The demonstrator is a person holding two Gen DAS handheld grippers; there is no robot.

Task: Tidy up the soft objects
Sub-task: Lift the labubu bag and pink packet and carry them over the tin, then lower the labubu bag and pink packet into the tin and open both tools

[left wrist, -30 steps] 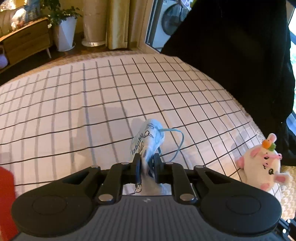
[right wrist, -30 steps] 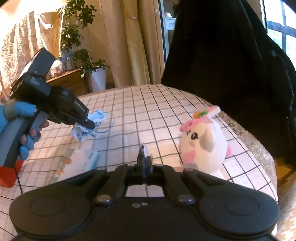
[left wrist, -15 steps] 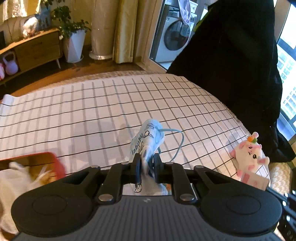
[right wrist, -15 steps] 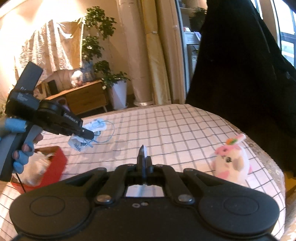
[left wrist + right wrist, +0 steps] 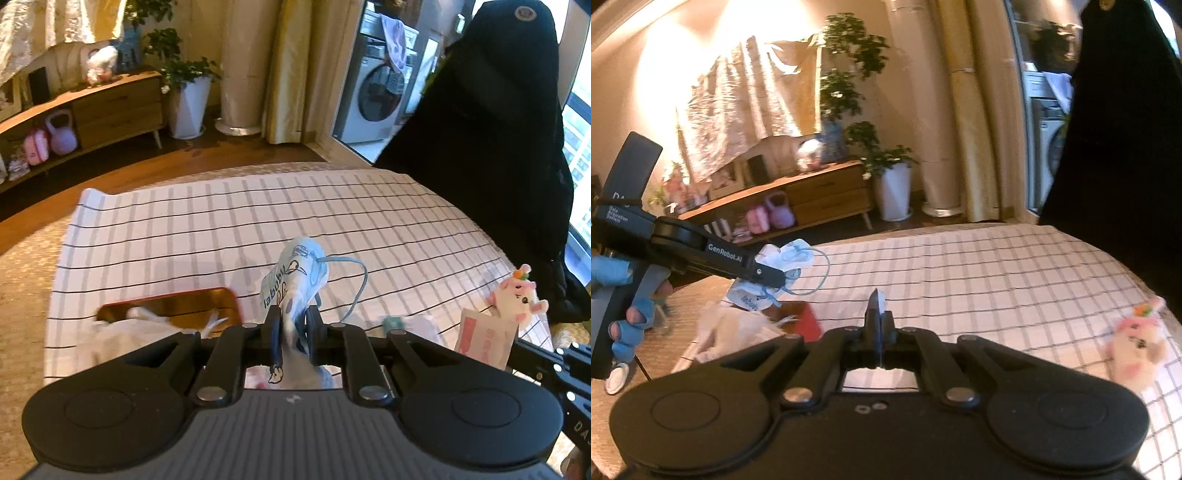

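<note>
Left gripper [image 5: 292,328] clamped on pale blue printed pouch [image 5: 295,273], cord dangling, held above red box [image 5: 221,295]. Right gripper [image 5: 877,314] closed on thin white card [image 5: 881,297]. Pink plush [image 5: 1137,347] lying far right.

On the pale blue pouch [image 5: 295,280] clamped in my left gripper [image 5: 293,332], blue lettering reads "labubu". Seen from my right side, that gripper's arm carries "GenRobot.AI" in white, and its body reads "Data Acquisition System" beneath a larger, cut-off "DA". The pink-and-white packet [image 5: 484,341] beside the plush shows red print too blurred to read.
</note>
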